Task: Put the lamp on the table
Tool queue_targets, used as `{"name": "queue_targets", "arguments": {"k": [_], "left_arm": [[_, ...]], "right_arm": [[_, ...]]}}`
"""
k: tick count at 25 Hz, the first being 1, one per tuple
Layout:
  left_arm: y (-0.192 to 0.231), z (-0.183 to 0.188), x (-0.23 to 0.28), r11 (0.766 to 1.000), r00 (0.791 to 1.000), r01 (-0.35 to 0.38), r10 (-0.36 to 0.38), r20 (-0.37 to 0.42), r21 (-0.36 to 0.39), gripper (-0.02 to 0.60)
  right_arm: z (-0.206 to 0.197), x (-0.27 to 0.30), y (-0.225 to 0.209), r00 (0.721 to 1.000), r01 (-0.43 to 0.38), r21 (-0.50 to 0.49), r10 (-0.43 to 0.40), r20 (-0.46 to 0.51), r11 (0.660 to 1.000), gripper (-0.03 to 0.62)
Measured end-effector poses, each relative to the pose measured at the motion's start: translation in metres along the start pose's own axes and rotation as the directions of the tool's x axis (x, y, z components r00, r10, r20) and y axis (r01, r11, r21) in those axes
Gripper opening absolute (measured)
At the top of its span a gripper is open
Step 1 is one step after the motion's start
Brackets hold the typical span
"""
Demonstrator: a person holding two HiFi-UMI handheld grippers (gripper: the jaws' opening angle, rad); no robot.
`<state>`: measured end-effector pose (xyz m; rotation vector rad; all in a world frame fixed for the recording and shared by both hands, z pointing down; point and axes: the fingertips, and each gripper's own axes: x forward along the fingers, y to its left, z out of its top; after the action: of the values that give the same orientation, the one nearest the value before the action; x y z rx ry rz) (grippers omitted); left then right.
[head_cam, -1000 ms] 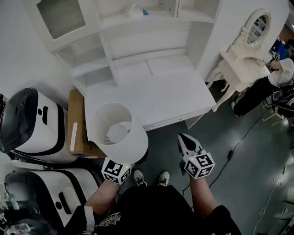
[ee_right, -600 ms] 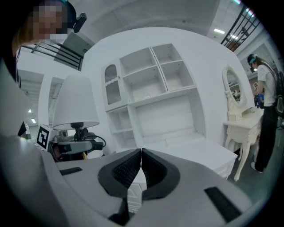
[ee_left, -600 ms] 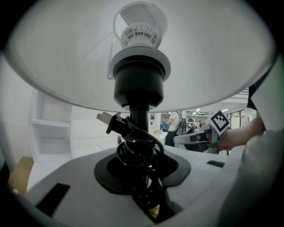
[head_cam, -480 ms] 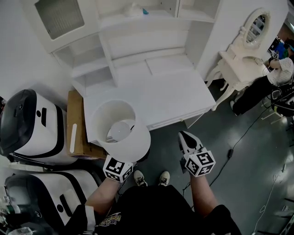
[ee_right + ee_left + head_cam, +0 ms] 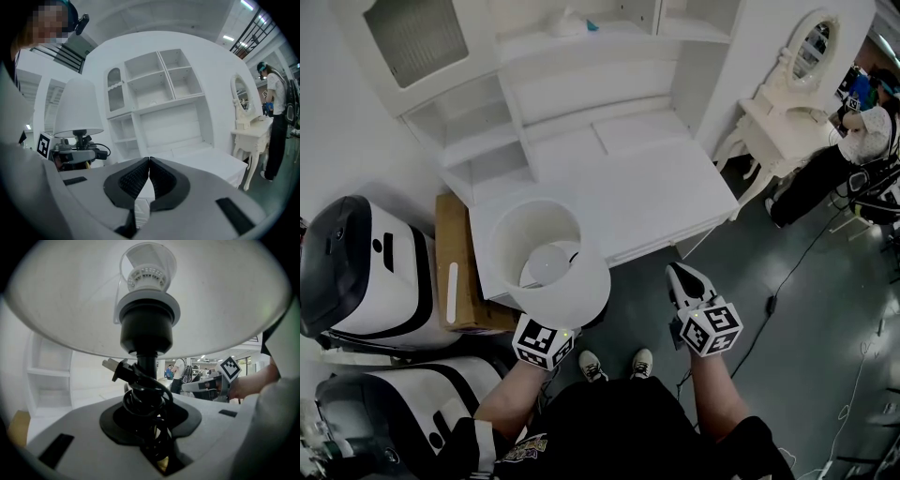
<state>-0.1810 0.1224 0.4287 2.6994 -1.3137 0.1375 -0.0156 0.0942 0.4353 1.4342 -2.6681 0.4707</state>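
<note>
A lamp with a white shade [image 5: 548, 261] hangs in the air over the white desk's [image 5: 647, 202] front left corner. My left gripper [image 5: 551, 323] is shut on the lamp's black stem [image 5: 146, 369], which has its black cord and plug [image 5: 116, 369] wound round it; the shade [image 5: 145, 291] fills the top of the left gripper view. My right gripper [image 5: 682, 281] is shut with nothing in it, to the right of the lamp, in front of the desk. In the right gripper view the lamp [image 5: 78, 112] stands at the left and the jaws touch.
White shelves [image 5: 487, 141] and a hutch rise behind the desk. A cardboard box [image 5: 455, 272] and two black-and-white machines [image 5: 366, 267] stand left of it. A white dressing table with an oval mirror [image 5: 787, 103] and a person [image 5: 862, 141] are at the far right. A cable [image 5: 797, 281] crosses the grey floor.
The lamp and my left gripper have moved a little forward and right, further over the desk's corner. The right gripper has barely shifted.
</note>
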Motion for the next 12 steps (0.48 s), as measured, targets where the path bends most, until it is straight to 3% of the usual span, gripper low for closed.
{"name": "queue_targets", "arguments": {"k": [12], "left_arm": [[0.013, -0.003, 0.002, 0.998, 0.998, 0.062, -0.062, -0.002, 0.010, 0.121]], "right_arm": [[0.001, -0.001, 0.006, 0.997, 0.074, -0.007, -0.074, 0.015, 0.997, 0.026]]}}
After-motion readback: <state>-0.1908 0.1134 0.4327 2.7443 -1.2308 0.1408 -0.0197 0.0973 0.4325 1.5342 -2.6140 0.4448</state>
